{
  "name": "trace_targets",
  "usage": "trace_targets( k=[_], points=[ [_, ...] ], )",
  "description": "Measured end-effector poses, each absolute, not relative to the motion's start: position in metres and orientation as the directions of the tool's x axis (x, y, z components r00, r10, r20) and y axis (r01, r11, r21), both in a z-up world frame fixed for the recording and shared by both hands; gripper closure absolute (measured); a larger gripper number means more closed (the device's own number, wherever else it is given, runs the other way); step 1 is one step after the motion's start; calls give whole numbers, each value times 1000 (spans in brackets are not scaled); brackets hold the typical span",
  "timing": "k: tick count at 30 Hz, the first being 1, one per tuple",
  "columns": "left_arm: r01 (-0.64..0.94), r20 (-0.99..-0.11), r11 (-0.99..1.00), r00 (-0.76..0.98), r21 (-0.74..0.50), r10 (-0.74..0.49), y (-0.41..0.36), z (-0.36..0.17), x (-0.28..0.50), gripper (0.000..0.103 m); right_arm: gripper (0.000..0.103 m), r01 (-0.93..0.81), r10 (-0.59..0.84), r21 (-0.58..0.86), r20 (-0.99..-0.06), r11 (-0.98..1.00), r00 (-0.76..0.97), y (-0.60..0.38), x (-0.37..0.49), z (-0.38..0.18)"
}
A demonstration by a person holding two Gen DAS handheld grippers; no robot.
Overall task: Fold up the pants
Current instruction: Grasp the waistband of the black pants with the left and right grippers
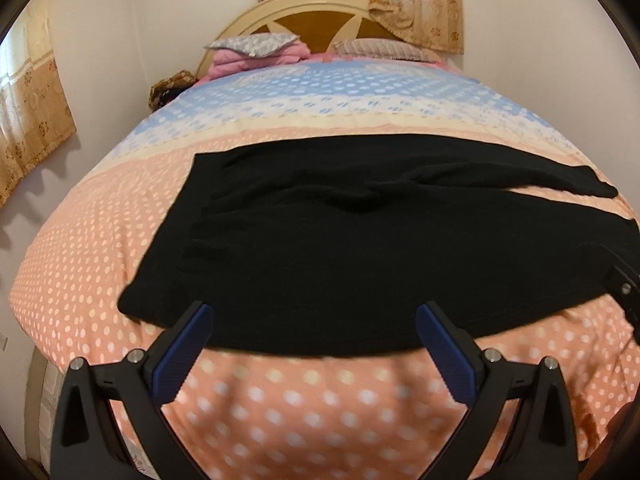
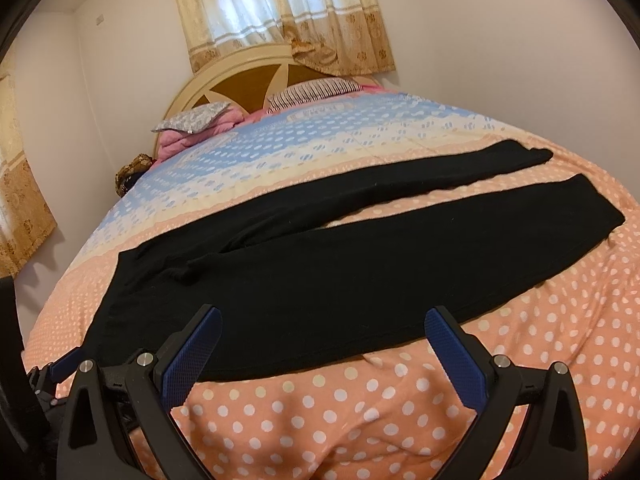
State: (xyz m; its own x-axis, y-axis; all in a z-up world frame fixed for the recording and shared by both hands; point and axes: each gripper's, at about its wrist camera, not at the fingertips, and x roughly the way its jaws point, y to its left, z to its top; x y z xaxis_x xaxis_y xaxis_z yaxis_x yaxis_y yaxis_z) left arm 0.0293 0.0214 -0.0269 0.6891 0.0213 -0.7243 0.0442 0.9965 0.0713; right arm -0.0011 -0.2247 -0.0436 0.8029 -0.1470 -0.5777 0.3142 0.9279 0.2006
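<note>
Black pants (image 1: pixel 340 248) lie flat across the bed, waist to the left, the two legs spread apart toward the right (image 2: pixel 320 276). My left gripper (image 1: pixel 314 312) is open, its blue-padded fingers over the near edge of the waist part, holding nothing. My right gripper (image 2: pixel 322 318) is open, over the near edge of the nearer leg (image 2: pixel 440 252), holding nothing. The far leg (image 2: pixel 440 176) lies apart from the near one. The right gripper shows at the right edge of the left wrist view (image 1: pixel 624 288); the left gripper shows at the lower left of the right wrist view (image 2: pixel 60 364).
The bed (image 1: pixel 320 400) has an orange polka-dot cover, blue toward the head. Pillows and pink bedding (image 1: pixel 256 52) lie by the round headboard (image 1: pixel 312 20). Curtains (image 2: pixel 280 12) hang behind. Walls stand close on the left and right of the bed.
</note>
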Motion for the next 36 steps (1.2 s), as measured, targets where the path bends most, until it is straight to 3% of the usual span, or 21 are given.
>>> trace_targets(
  k=[9,13,19,24,30,32,36],
  points=[
    [-70,-679,995,727,76,104,125,4,111,1,1,269,-123,166,-591,949,797,-235,43,-51],
    [-41,-698,995,710,86,90,144,1,164,19,1,233,-97,145,-614,962,783,-231,70,-54],
    [12,-799,1000,601,6,-2,155,-36,243,51,1,191,-86,100,-632,976,770,-227,93,-60],
    [35,-830,998,555,-52,-63,152,-58,273,56,1,170,-76,85,-646,982,760,-228,107,-64],
    [53,-819,995,564,-85,-100,152,-61,280,73,1,161,-51,97,-690,982,722,-229,122,-79],
    [53,-816,994,567,-97,-110,155,-60,278,86,1,153,-49,89,-692,984,720,-228,123,-82],
    [66,-811,992,572,-105,-124,155,-55,276,93,5,91,25,129,-697,987,717,-236,132,-72]
  ],
)
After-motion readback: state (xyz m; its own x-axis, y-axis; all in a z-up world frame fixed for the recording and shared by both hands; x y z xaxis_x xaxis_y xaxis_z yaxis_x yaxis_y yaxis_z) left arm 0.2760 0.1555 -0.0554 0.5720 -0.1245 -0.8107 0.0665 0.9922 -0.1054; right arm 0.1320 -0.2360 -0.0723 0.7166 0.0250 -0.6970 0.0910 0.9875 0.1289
